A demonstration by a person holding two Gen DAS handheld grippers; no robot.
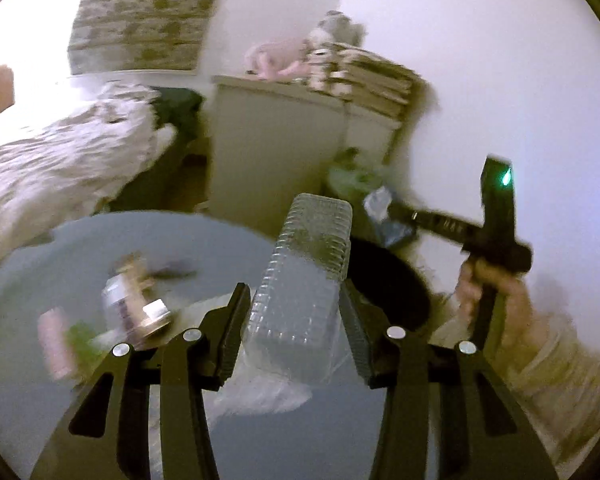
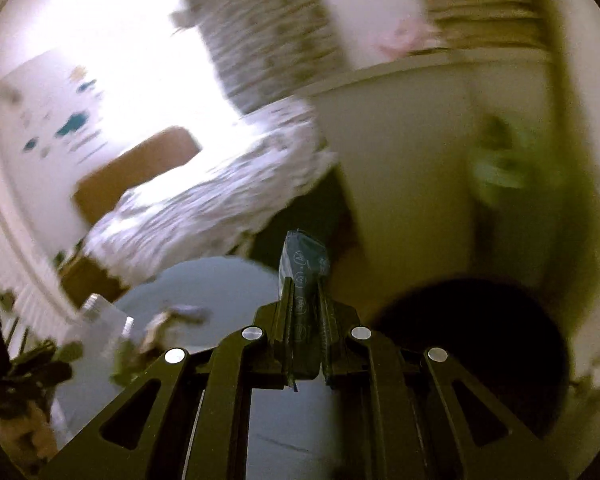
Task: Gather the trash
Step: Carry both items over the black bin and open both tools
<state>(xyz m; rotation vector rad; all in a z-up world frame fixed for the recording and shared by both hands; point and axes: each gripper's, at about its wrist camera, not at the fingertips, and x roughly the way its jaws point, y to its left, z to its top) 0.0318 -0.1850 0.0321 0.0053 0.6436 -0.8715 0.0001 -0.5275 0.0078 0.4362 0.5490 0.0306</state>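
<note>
My left gripper (image 1: 296,304) is shut on a clear ribbed plastic container (image 1: 304,272) and holds it above the grey round table (image 1: 80,240), near the dark opening of a black bin (image 1: 388,280). My right gripper (image 2: 305,292) is shut on a dark blue-grey wrapper (image 2: 305,268); in the left wrist view it (image 1: 396,208) holds the wrapper (image 1: 384,216) over the bin. The bin also shows in the right wrist view (image 2: 480,340). Blurred trash lies on the table: a can (image 1: 118,300), a pink and green packet (image 1: 64,340) and a clear plastic sheet (image 1: 260,392).
A bed with a patterned cover (image 1: 60,160) stands at the left. A white cabinet (image 1: 280,140) stands behind the table, with stacked papers (image 1: 364,76) and a pink toy (image 1: 276,60) on top. A green bag (image 1: 352,176) lies by the wall.
</note>
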